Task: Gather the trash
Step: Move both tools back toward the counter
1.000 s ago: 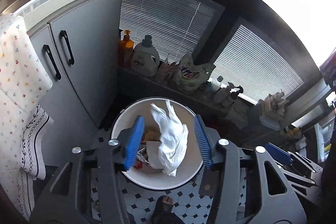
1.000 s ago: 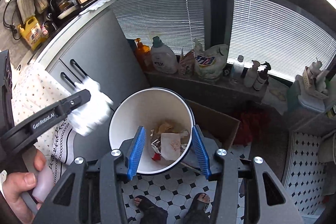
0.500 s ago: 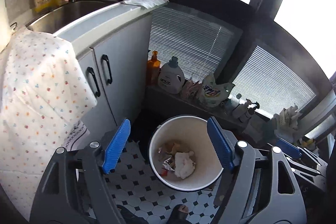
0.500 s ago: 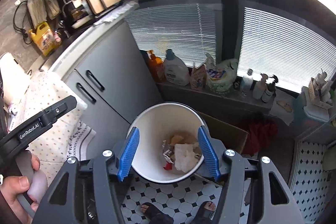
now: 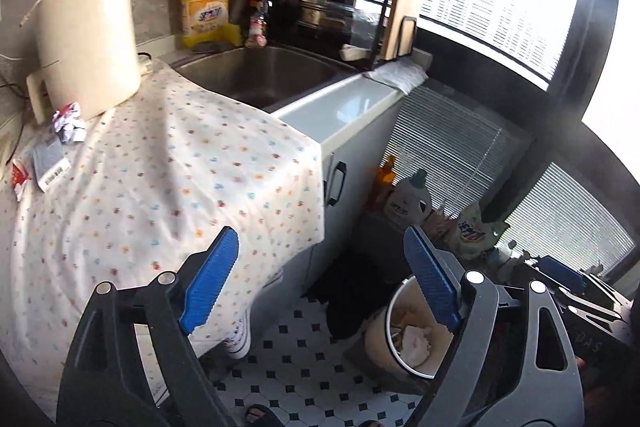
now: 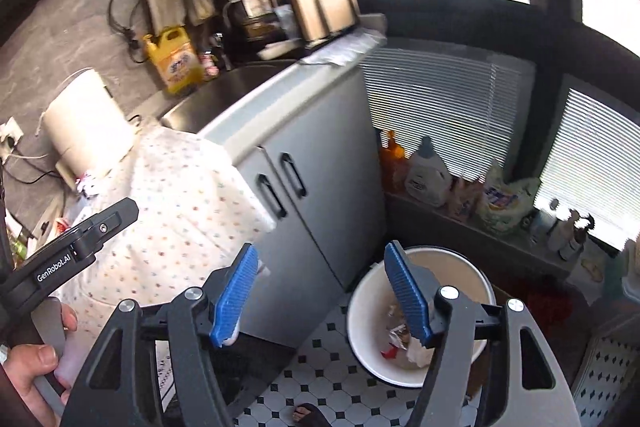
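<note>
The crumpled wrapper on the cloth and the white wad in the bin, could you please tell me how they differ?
The crumpled wrapper lies uncollected on the dotted cloth beside the cream jug; the white wad already sits in the bin on the floor. The wrapper shows red print; the wad is plain white. Both are crumpled.

You are viewing a counter draped in a white dotted cloth (image 5: 168,187), carrying a cream plastic jug (image 5: 86,39), a crumpled wrapper (image 5: 69,125) and a grey card (image 5: 50,163); a white bin (image 6: 368,311) is standing on the tiled floor (image 5: 300,367).
</note>
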### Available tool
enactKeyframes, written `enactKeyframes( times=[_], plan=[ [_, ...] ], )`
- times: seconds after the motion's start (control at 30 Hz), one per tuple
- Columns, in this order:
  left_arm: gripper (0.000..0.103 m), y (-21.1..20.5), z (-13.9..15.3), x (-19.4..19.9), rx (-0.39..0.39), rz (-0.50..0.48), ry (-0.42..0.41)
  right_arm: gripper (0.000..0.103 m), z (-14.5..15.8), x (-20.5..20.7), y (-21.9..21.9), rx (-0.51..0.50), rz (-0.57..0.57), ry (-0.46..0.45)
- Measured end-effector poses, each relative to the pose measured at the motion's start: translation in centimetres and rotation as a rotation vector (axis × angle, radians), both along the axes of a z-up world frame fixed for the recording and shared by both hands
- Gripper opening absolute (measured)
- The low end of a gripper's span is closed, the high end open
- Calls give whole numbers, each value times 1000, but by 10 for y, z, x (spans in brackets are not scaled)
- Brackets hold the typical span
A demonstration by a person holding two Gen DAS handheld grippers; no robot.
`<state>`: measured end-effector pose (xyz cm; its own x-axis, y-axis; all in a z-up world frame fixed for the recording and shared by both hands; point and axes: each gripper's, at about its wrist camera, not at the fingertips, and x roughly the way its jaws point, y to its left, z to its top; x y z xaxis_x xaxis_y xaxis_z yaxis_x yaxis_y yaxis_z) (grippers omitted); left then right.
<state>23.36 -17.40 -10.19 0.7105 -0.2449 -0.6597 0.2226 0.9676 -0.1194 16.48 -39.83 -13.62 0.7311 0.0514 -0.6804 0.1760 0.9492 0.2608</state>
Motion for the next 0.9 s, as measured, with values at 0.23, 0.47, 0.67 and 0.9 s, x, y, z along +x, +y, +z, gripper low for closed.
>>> enactKeyframes(
  times=[0.23, 0.47, 0.67, 0.9],
  plan=[
    [85, 69, 24, -2, 7, 124, -46, 68, 30, 27, 61, -2, 126, -67],
    [86, 134, 40, -14, 11, 262, -86, 70, 54, 48, 124, -2, 260, -120],
    [87, 183, 53, -28, 49, 371, -95, 72, 64, 61, 173, 29, 365, -155],
    [92, 245, 69, -58, 71, 518, -126, 73, 66, 74, 234, 55, 483, -157]
  ],
)
